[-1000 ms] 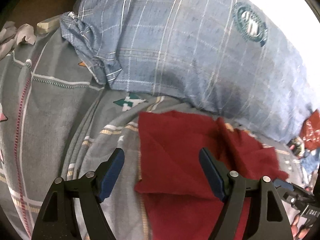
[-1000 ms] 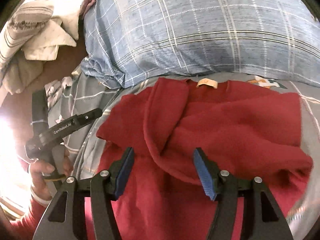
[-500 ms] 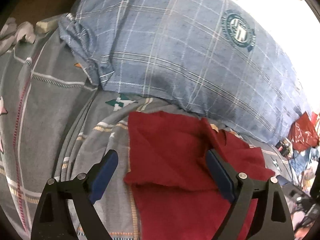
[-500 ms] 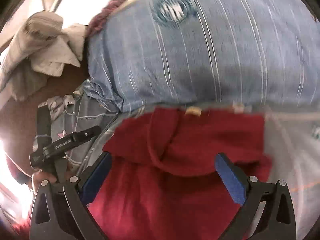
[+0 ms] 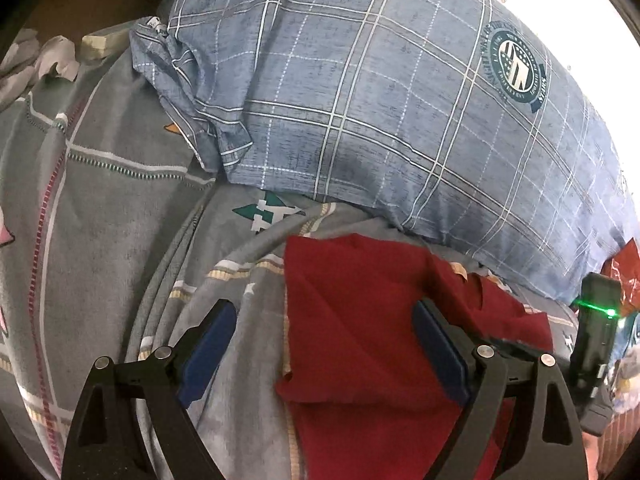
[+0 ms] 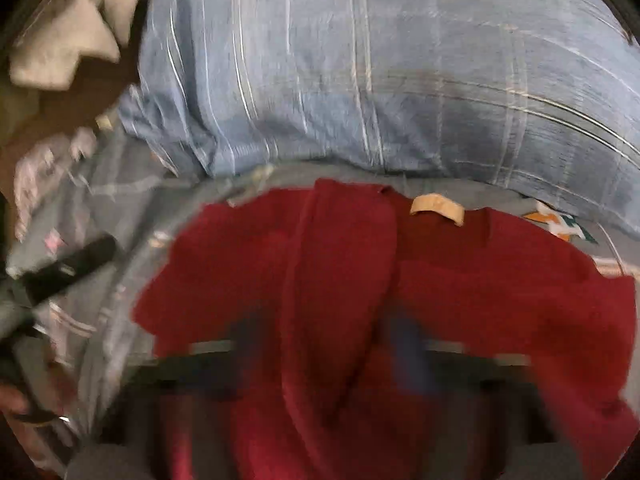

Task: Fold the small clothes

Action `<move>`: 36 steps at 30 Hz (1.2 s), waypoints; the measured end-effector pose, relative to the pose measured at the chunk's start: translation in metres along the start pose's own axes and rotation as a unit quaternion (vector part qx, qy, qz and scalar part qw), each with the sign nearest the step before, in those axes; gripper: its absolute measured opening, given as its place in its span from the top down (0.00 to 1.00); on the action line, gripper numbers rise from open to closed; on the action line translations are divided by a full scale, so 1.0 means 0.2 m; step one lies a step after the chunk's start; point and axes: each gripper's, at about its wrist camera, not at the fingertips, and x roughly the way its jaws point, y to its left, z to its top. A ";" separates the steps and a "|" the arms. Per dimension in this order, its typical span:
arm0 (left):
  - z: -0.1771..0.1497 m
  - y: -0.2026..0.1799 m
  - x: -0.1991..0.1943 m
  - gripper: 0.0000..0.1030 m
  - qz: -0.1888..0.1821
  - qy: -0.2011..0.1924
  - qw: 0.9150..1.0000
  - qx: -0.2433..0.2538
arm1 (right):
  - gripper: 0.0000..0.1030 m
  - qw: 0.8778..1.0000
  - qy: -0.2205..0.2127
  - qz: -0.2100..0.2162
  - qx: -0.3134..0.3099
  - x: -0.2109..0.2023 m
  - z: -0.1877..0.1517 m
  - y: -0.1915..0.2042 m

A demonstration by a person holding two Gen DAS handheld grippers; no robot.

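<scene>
Red garment (image 5: 360,340) lies on the grey patterned bedsheet (image 5: 120,208), just in front of a blue plaid pillow (image 5: 360,100). Its left part is folded over into a neat panel with a straight left edge; a tan neck label (image 6: 438,209) shows at the far edge, near the pillow. In the right wrist view a long fold of the cloth runs from near the label down toward the camera.

Left gripper (image 5: 324,352): jaws spread wide, blue pads clear of the cloth. The garment's left edge falls between the two fingers; the right finger (image 5: 440,356) stands over the red cloth, the left one over bare sheet. Nothing is pinched.

Right gripper (image 6: 332,344): view badly smeared by motion. Its jaws have just been closing, with the garment's central fold between them. Two dark blue streaks read as the pads either side of that fold, but through the blur I cannot tell whether they actually press the cloth or merely stand close to it.

From the left wrist view, the body of the right-hand tool shows at the far right edge with a green light lit. From the right wrist view, the left tool appears as a dark blurred bar at the left, over the sheet. Pale crumpled cloth (image 6: 64,52) sits at upper left beyond the pillow.
</scene>
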 end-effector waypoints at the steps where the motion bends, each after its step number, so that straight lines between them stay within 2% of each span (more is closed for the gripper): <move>1: 0.00 0.00 0.00 0.13 -0.002 0.001 1.000 0.000 | 0.86 1.000 -0.006 0.017 0.011 -0.01 -0.01 0.00; 4: 0.00 -0.02 0.03 0.13 -0.008 0.003 1.000 0.004 | 0.87 0.997 -0.019 0.072 -0.008 -0.07 -0.07 0.10; 7: -0.01 -0.03 0.06 0.13 -0.016 0.015 1.000 0.004 | 0.78 0.995 -0.005 0.093 -0.040 -0.10 -0.15 0.19; 9: -0.02 -0.03 0.08 0.13 -0.021 0.019 1.000 0.004 | 0.52 0.992 0.005 0.120 -0.028 -0.15 -0.21 0.16; 10: -0.02 -0.03 0.09 0.13 -0.018 0.019 1.000 0.005 | 0.48 0.992 -0.001 0.124 -0.021 -0.19 -0.22 0.12; 13: -0.01 -0.05 0.12 0.13 -0.009 0.018 1.000 0.009 | 0.42 0.995 -0.039 0.095 -0.007 -0.39 -0.25 -0.04; 15: -0.02 -0.05 0.14 0.15 -0.009 0.023 1.000 0.008 | 0.37 0.995 -0.076 0.058 0.008 -0.57 -0.25 -0.21; 17: -0.02 -0.07 0.16 0.25 -0.018 0.024 0.999 0.014 | 0.28 0.993 -0.111 0.016 0.024 -0.70 -0.28 -0.34; 18: -0.01 -0.08 0.17 0.42 -0.019 0.026 0.999 0.020 | 0.25 0.992 -0.124 -0.014 0.031 -0.75 -0.30 -0.41; 19: -0.01 -0.10 0.19 0.64 -0.021 0.031 0.999 0.028 | 0.21 0.990 -0.129 -0.041 0.034 -0.79 -0.31 -0.47; 21: 0.00 -0.14 0.23 0.86 -0.015 0.043 0.997 0.055 | 0.20 0.989 -0.119 -0.082 0.028 -0.82 -0.34 -0.58; 23: 0.01 -0.15 0.22 0.92 -0.012 0.034 0.997 0.063 | 0.20 0.989 -0.096 -0.110 0.019 -0.80 -0.35 -0.64; 25: 0.05 -0.14 0.20 0.95 -0.034 0.032 0.998 0.050 | 0.20 0.989 -0.080 -0.124 -0.004 -0.77 -0.37 -0.67; 28: 0.12 -0.14 0.20 0.96 -0.052 0.027 0.998 0.038 | 0.22 0.986 -0.083 -0.136 -0.039 -0.68 -0.35 -0.67; 30: 0.17 -0.16 0.22 0.97 -0.050 0.024 0.998 0.039 | 0.37 0.985 -0.074 -0.144 -0.061 -0.58 -0.30 -0.66; 31: 0.19 -0.17 0.21 0.97 -0.050 0.020 0.998 0.042 | 0.72 0.984 -0.061 -0.150 -0.073 -0.52 -0.27 -0.66; 32: 0.20 -0.19 0.21 0.97 -0.052 0.015 0.997 0.046 | 0.94 0.984 -0.050 -0.157 -0.072 -0.47 -0.23 -0.67; 33: 0.21 -0.20 0.19 0.97 -0.054 0.008 0.997 0.051 | 0.93 0.984 -0.057 -0.156 -0.062 -0.49 -0.22 -0.69; 35: 0.22 -0.22 0.14 0.97 -0.055 -0.006 0.996 0.064 | 0.93 0.983 -0.100 -0.151 -0.021 -0.61 -0.18 -0.75; 36: 0.19 -0.21 0.14 0.96 -0.045 -0.005 0.996 0.074 | 0.93 0.982 -0.114 -0.153 -0.011 -0.65 -0.18 -0.75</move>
